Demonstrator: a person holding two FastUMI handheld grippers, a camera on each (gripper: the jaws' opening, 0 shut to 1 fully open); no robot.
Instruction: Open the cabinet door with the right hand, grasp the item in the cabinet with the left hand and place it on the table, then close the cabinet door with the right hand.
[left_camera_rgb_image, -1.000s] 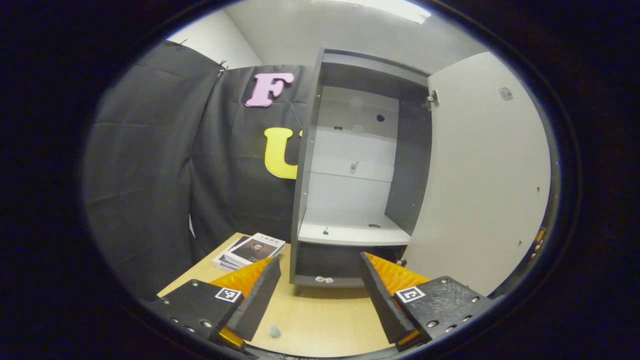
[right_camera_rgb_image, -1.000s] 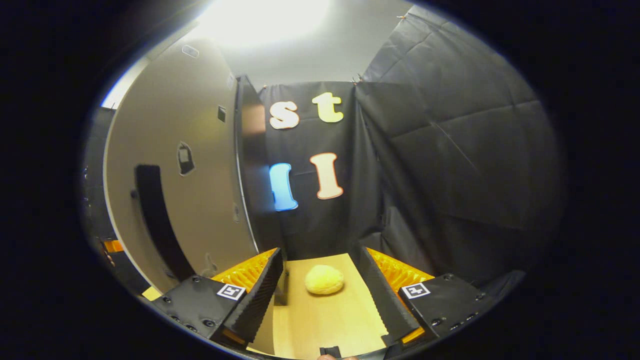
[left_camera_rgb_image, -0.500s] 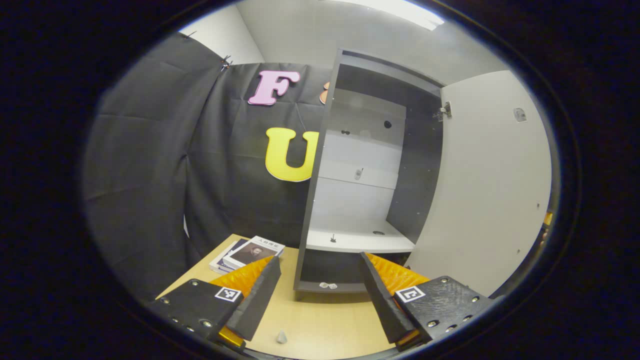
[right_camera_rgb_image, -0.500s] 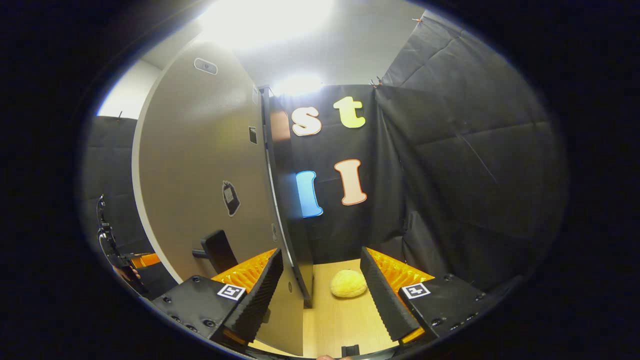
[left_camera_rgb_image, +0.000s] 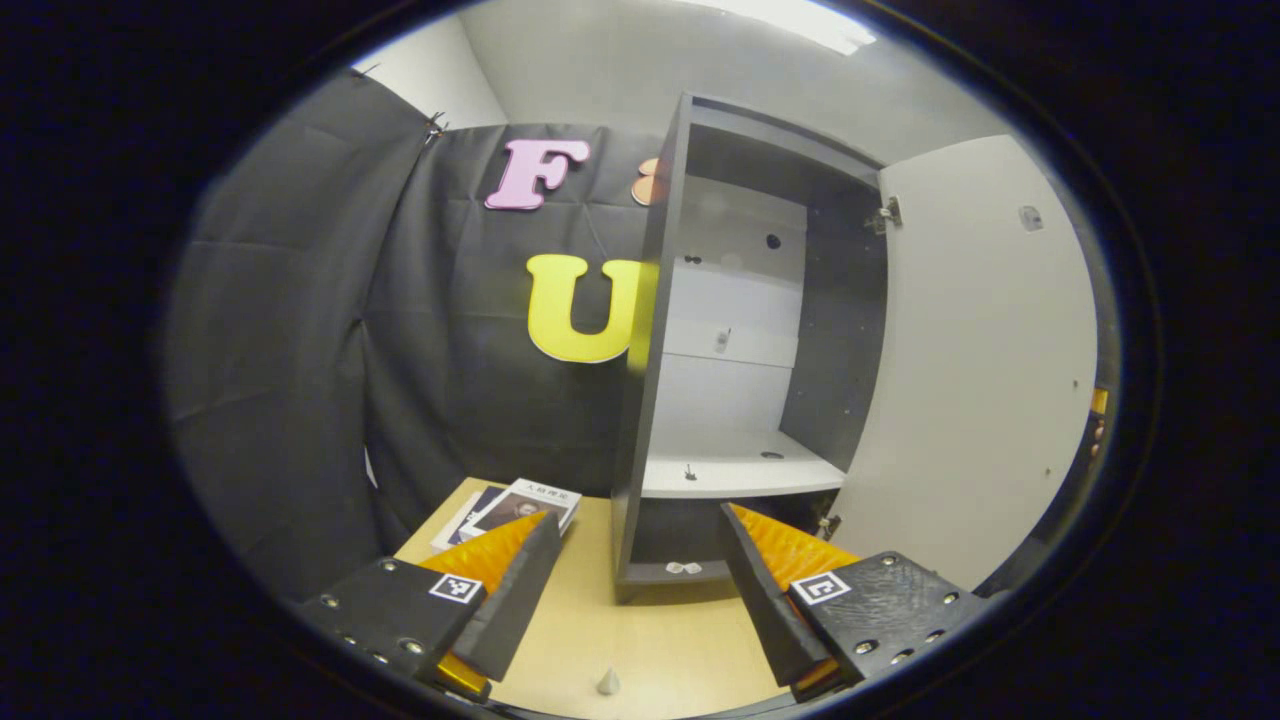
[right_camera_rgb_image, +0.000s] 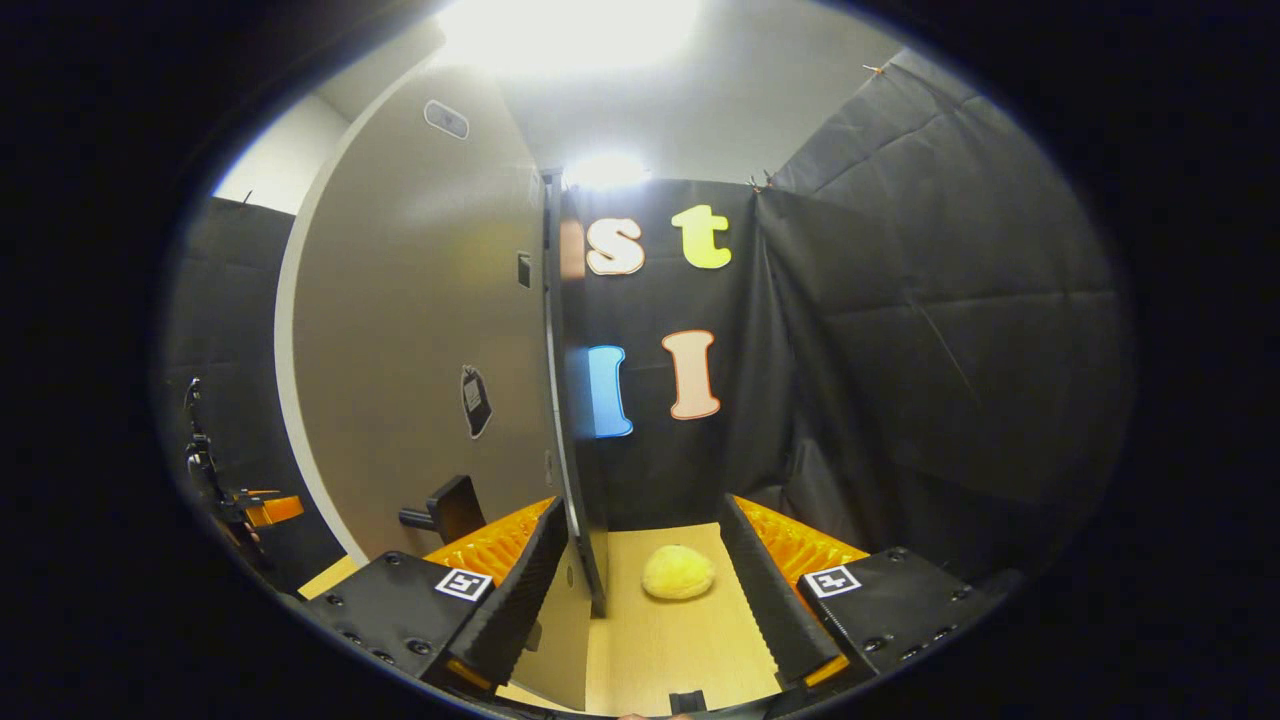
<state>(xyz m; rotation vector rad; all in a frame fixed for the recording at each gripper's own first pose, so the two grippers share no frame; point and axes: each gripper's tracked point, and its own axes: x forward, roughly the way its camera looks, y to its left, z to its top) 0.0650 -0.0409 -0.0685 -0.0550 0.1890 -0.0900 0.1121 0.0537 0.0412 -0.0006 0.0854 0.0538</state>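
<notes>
The dark cabinet (left_camera_rgb_image: 660, 300) stands open on the wooden table (left_camera_rgb_image: 660, 650), its pale door (left_camera_rgb_image: 980, 360) swung out to the right. Its white shelf (left_camera_rgb_image: 740, 475) looks bare; two small pale bits (left_camera_rgb_image: 683, 567) lie on the cabinet floor. A tiny pale cone (left_camera_rgb_image: 606, 682) rests on the table below my left gripper (left_camera_rgb_image: 635, 520), which is open and holds nothing. In the right gripper view the door (right_camera_rgb_image: 420, 340) is edge-on, its black handle (right_camera_rgb_image: 445, 505) left of my right gripper (right_camera_rgb_image: 640, 510). That gripper is open, with the door's edge between its fingers.
A stack of books (left_camera_rgb_image: 510, 505) lies on the table left of the cabinet. A yellow rounded lump (right_camera_rgb_image: 678, 572) sits on the table beyond the door's edge. Black cloth walls close in the back and sides. The other gripper (right_camera_rgb_image: 240, 505) shows far left.
My right gripper has moved left toward the door, so the door's edge now lies between its fingers and the handle is close. The left gripper's view has drifted left; the door has swung slightly.
</notes>
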